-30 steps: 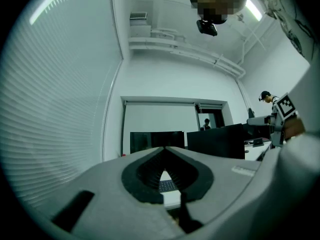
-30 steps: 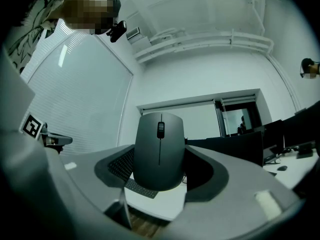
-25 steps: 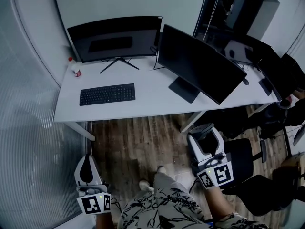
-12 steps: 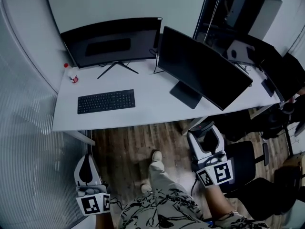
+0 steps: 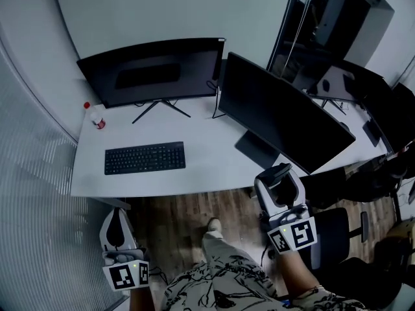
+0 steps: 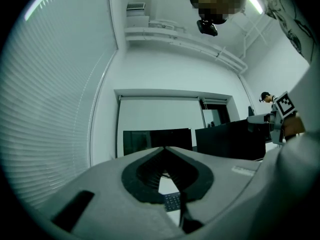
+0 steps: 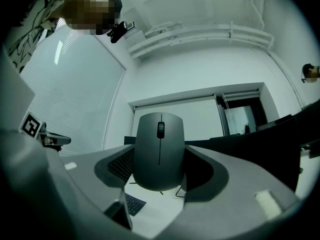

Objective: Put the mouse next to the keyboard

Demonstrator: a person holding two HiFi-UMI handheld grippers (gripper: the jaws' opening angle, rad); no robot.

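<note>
A grey mouse (image 7: 159,149) with a scroll wheel sits between the jaws of my right gripper (image 7: 160,153), which is shut on it. In the head view the right gripper (image 5: 280,185) hangs just off the front edge of the white desk (image 5: 207,164), below the right monitor. The black keyboard (image 5: 145,158) lies flat on the desk's left half, well left of the mouse. My left gripper (image 5: 117,229) is low over the floor, short of the desk, shut with nothing in it. Through its jaws (image 6: 167,151) a bit of the keyboard (image 6: 172,201) shows.
Two dark monitors stand on the desk, one at the back left (image 5: 152,70) and one angled at the right (image 5: 285,118). A small red-capped bottle (image 5: 96,116) sits at the far left corner. A black office chair (image 5: 337,229) is by my right side. A ribbed glass wall (image 5: 39,225) runs along the left.
The desk has come closer and lower in the head view as the person stepped forward. The right gripper with the mouse now reaches the desk's front edge. The left gripper stays low.
</note>
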